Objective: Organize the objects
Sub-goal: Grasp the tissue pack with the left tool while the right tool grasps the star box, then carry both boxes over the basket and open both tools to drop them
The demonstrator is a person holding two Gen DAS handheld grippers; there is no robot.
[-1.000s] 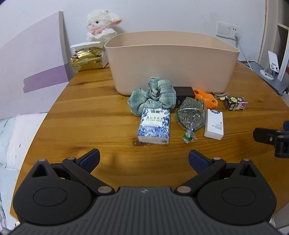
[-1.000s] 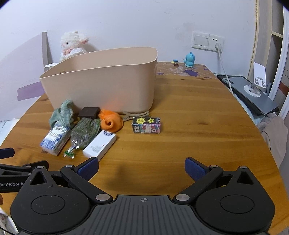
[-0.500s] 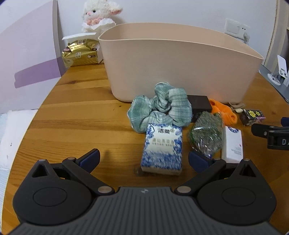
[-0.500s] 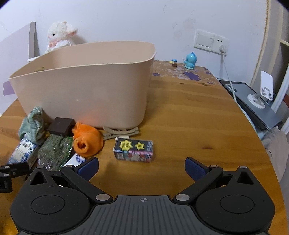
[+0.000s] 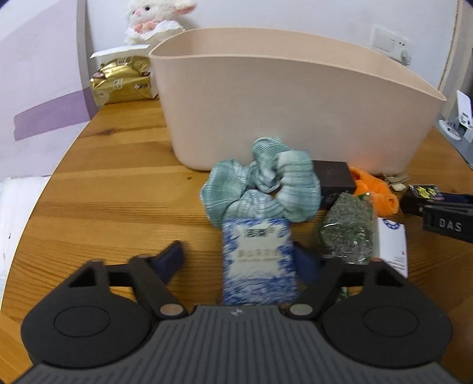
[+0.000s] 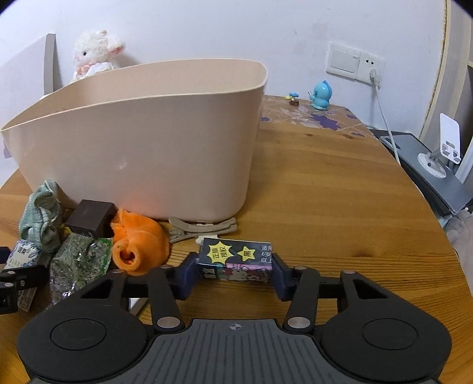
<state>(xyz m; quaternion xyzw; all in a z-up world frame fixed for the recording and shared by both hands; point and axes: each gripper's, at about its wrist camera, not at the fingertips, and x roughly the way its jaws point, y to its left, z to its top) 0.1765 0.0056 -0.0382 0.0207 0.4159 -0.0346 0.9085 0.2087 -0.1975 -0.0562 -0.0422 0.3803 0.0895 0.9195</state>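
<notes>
A blue-and-white tissue pack (image 5: 258,260) lies between the fingers of my left gripper (image 5: 238,260), which is open. The right finger touches the pack and the left finger stands clear of it. My right gripper (image 6: 235,276) is shut on a small dark box with yellow stars (image 6: 235,257), one finger pressing on each end. A big beige tub (image 6: 147,141) stands just behind. In front of the tub lie a green scrunchie (image 5: 266,183), a dark brown box (image 5: 334,177), an orange cloth (image 6: 139,245), a green packet (image 5: 346,230), a white box (image 5: 390,248) and a beige hair clip (image 6: 201,229).
On the wooden table (image 6: 325,192) a plush lamb (image 5: 153,17) and a gold packet (image 5: 124,79) sit behind the tub on the left. A blue figurine (image 6: 320,96) stands at the back. A phone stand on a grey device (image 6: 443,153) is at the right edge.
Both grippers moved forward and down to the objects. The right one closed on the star box. The left one narrowed around the tissue pack.
</notes>
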